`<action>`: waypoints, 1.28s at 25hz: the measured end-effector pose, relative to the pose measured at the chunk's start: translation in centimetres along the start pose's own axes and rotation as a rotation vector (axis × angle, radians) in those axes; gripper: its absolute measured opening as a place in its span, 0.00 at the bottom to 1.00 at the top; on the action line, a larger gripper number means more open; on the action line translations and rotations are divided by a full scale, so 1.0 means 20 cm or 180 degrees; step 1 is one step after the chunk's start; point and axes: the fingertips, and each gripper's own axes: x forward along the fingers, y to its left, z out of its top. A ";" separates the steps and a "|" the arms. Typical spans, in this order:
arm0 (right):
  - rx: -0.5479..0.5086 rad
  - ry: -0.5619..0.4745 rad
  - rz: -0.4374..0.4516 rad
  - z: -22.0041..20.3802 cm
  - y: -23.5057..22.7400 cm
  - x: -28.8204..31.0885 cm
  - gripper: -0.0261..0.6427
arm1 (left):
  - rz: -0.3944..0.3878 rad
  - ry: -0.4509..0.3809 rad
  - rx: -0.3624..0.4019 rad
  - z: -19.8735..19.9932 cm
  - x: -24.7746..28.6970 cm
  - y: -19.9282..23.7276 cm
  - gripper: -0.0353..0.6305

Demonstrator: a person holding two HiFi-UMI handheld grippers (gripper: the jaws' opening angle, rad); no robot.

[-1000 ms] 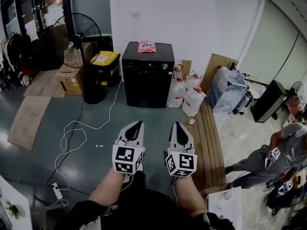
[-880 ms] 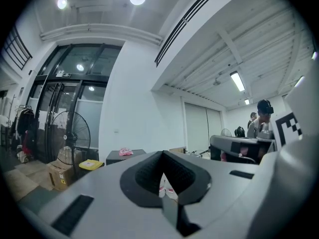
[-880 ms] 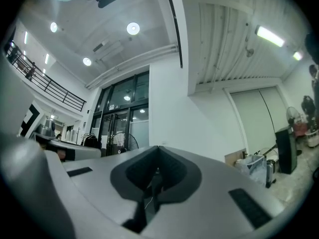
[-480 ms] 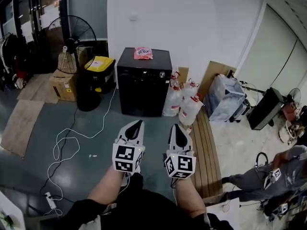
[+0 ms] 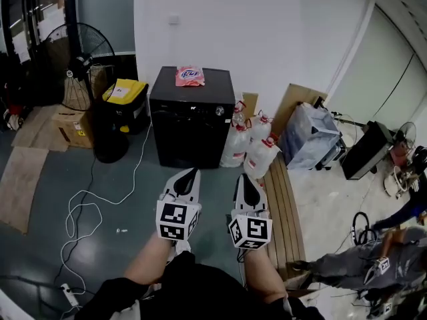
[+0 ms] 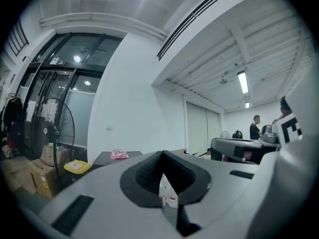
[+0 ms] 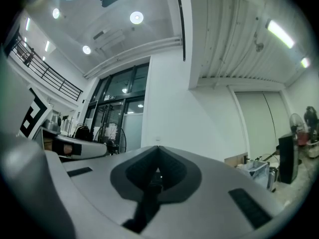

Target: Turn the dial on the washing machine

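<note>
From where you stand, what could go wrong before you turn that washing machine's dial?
The white cable loops over the floor by your path: a trip risk. Plastic bottles crowd the washing machine near its dial; an arm could knock them. Left gripper and right gripper both have jaws together, likely needing opening first.

Two grippers (image 5: 194, 171) (image 5: 244, 177), one washing machine (image 5: 190, 122), one pink packet (image 5: 190, 76).
</note>
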 end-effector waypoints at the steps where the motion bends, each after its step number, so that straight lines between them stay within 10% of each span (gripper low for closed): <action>1: 0.0006 0.0014 -0.0010 -0.01 -0.02 0.07 0.04 | -0.0007 0.0014 -0.0012 0.00 0.06 0.04 0.06; 32: 0.0202 0.0218 -0.0152 -0.42 -0.33 1.48 0.04 | -0.0089 0.0291 -0.0051 -0.11 1.34 0.79 0.06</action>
